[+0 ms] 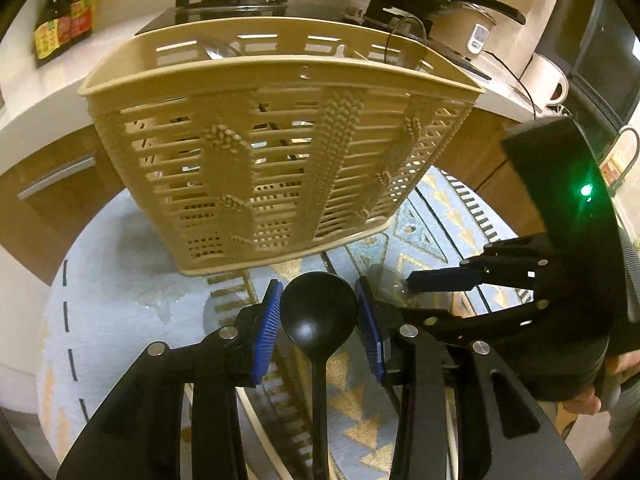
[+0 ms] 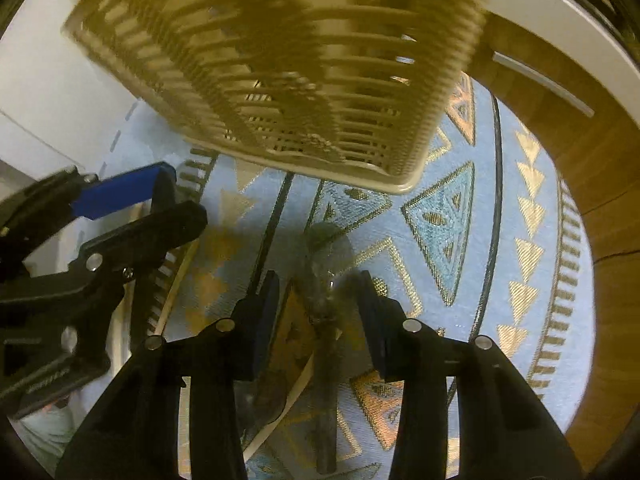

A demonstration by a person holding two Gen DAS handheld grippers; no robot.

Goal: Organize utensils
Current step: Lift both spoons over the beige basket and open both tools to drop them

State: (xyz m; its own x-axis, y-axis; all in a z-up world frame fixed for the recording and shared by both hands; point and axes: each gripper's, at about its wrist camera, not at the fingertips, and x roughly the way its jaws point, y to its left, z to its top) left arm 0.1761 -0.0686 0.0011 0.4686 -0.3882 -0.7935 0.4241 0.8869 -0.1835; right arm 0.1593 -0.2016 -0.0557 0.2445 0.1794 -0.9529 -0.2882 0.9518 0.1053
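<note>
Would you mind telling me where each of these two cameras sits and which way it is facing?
Left wrist: on the left gripper, looking down over the black plastic ladle between its blue pads at the beige slatted plastic basket; the right gripper shows at right.
Right wrist: on the right gripper, facing steeply down at a blurred clear utensil; the left gripper shows at left.
Shared: basket, blue patterned rug, both grippers.

- Black ladle [image 1: 318,314]: round bowl upward, handle running down, between blue pads.
- Beige slotted basket [image 1: 280,152]: upright, behind the ladle.
- Clear spoon [image 2: 326,280]: blurred, bowl upward.
</note>
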